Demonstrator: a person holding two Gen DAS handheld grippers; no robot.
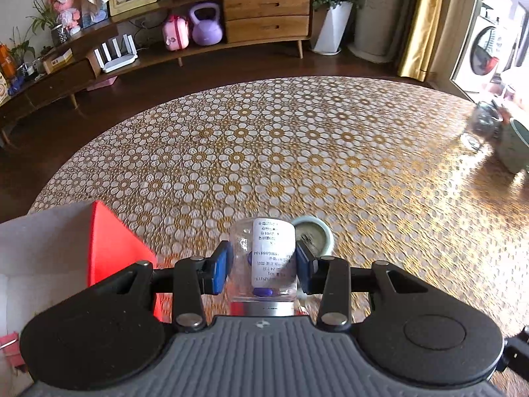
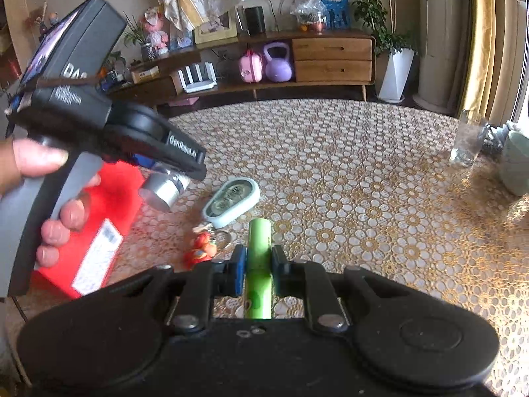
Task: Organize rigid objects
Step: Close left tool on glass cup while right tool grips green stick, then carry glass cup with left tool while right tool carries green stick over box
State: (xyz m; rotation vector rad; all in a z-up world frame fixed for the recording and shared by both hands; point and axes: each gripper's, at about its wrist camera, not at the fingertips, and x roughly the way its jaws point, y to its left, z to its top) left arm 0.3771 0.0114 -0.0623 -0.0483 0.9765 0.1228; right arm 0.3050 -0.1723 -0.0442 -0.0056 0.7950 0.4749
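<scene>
Nearest to me, my right gripper (image 2: 259, 266) has its jaws pinching a green tube (image 2: 259, 264). The tube's long axis runs straight away from me along the fingers, its far end poking past the pads and its near end reaching back toward the gripper body, so it is gripped around its middle and held clear of the counter (image 2: 363, 198).

My left gripper (image 1: 263, 266) has its jaws pressed on a clear jar (image 1: 266, 258) with a white label. The jar lies on its side between the pads, silver cap toward me, base pointing away, with purple pieces inside.

Just to the left of that jar is a red box (image 1: 115, 251) with a grey bin (image 1: 39, 241) on its left, only partly in view. I take one of them to be the drop place, and the left hand is the nearer one, so my judgement is that it goes first, swinging left.

A little farther out on the counter lie a pale green oval case (image 2: 231, 201) and a red keychain toy (image 2: 201, 251), both untouched. At the far right edge stand a glass (image 2: 467, 139) and a pale bowl (image 2: 515, 165), well apart from both grippers.
</scene>
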